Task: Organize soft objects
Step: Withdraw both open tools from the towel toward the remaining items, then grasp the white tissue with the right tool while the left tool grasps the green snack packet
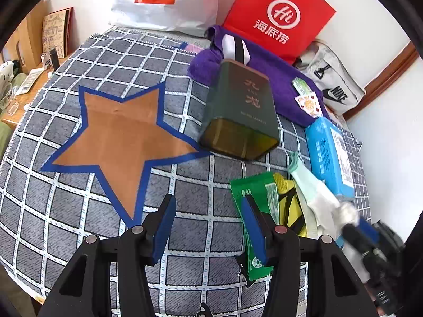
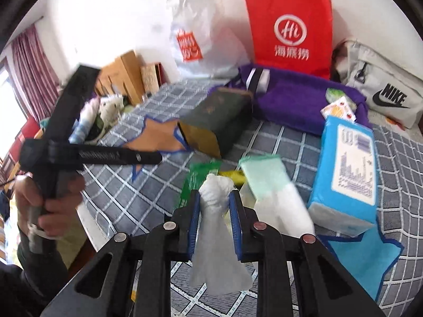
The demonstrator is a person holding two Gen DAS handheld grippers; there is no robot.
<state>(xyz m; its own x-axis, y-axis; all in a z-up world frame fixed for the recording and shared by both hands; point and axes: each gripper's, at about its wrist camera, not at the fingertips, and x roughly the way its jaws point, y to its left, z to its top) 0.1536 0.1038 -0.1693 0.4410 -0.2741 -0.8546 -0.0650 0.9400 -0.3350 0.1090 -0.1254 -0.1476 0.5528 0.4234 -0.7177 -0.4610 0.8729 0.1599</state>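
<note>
Right claw (image 2: pixel 214 206) squeezing white cloth (image 2: pixel 216 237), blue tissue pack (image 2: pixel 346 174) beside it, left claw (image 1: pixel 208 227) open over green packet (image 1: pixel 260 192), only right view shows hand (image 2: pixel 50 200)

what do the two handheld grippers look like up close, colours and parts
Both the left gripper and right gripper have matte black linkage arms with triangular cutouts, round silver and reddish pivot pins, and blue ribbed pads on the jaws. The hand grips a black handle and wears a dark sleeve.

Bright, even daylight in both views, coming from the curtained window (image 2: pixel 15 84) at the far left. Shadows stay soft. Heavy fisheye bending with black corners. The right-wrist view is motion-smeared, especially the white plastic bag (image 2: pixel 201 39); left is mostly crisp
</note>
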